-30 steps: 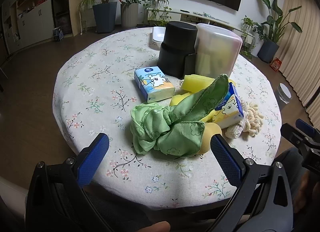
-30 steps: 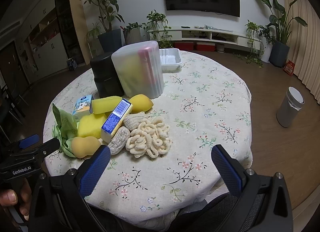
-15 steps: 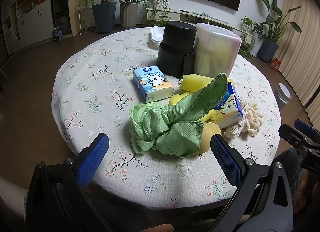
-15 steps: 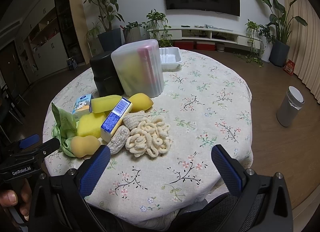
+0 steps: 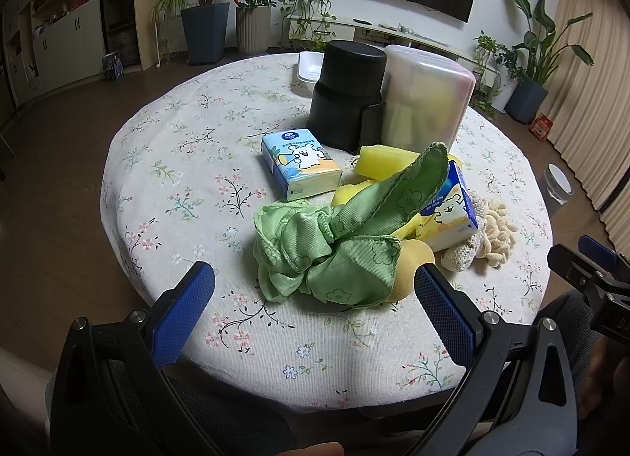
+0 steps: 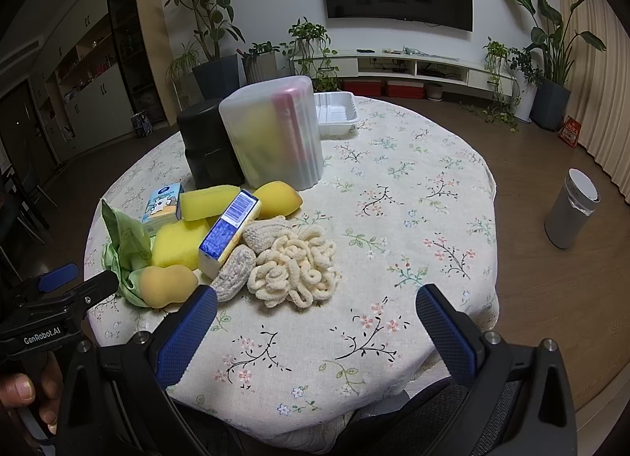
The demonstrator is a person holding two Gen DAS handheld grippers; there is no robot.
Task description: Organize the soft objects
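Note:
A pile of soft things lies on the round floral table: a crumpled green cloth, yellow sponges, a peach gourd-shaped sponge, two tissue packs, and a cream chenille cloth beside knitted pieces. My left gripper is open and empty, just in front of the green cloth. My right gripper is open and empty, in front of the cream cloth.
A black canister and a frosted plastic container holding sponges stand behind the pile. A white tray sits at the far edge. A grey bin stands on the floor at right. Plants and a TV line the wall.
The left gripper has shifted slightly, so the pile sits a touch further left in its view. Nothing on the table has moved. Both grippers stay open.

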